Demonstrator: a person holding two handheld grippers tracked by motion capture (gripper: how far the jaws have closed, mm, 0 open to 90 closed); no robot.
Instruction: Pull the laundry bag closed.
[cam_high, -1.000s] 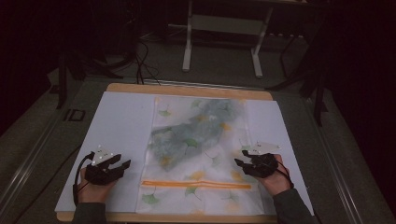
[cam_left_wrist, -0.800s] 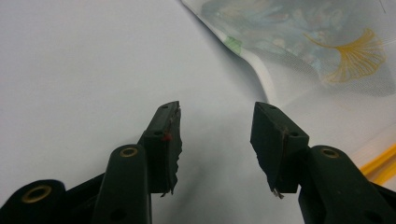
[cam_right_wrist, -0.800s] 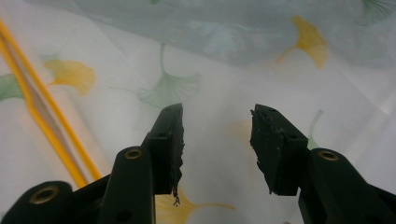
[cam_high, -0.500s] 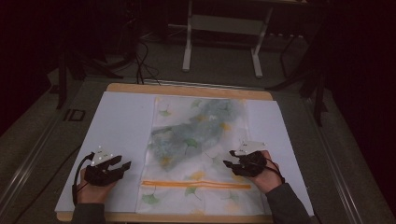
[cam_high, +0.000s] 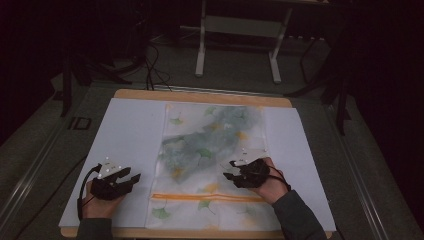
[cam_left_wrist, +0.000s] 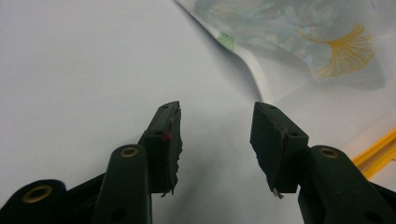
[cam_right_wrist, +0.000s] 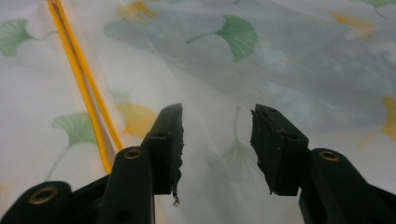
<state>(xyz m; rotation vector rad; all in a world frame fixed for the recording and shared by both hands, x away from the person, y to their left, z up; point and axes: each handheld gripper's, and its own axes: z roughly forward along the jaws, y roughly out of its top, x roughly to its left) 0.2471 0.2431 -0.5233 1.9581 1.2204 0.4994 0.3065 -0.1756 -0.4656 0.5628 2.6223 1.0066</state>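
Observation:
A translucent zip bag (cam_high: 212, 150) printed with green and yellow ginkgo leaves lies flat mid-table, a grey-blue mass inside it. Its orange zip strip (cam_high: 207, 197) runs across near the front edge. My left gripper (cam_high: 131, 179) rests open on the white sheet just left of the bag; the left gripper view has its jaws apart over bare white, the bag's edge (cam_left_wrist: 252, 79) ahead on the right. My right gripper (cam_high: 231, 169) hovers open over the bag's right half. In the right gripper view (cam_right_wrist: 215, 144) the jaws stand apart above the bag film (cam_right_wrist: 299, 60), the orange strip (cam_right_wrist: 84, 79) to their left.
A white sheet (cam_high: 125, 135) covers the wooden table (cam_high: 200, 95), whose front edge lies just below my hands. Beyond the table's far edge stand a white metal frame (cam_high: 240, 40) and dark cables on a grey floor.
My right gripper has moved left, from the bag's right edge to over the bag. The left gripper has stayed about where it was.

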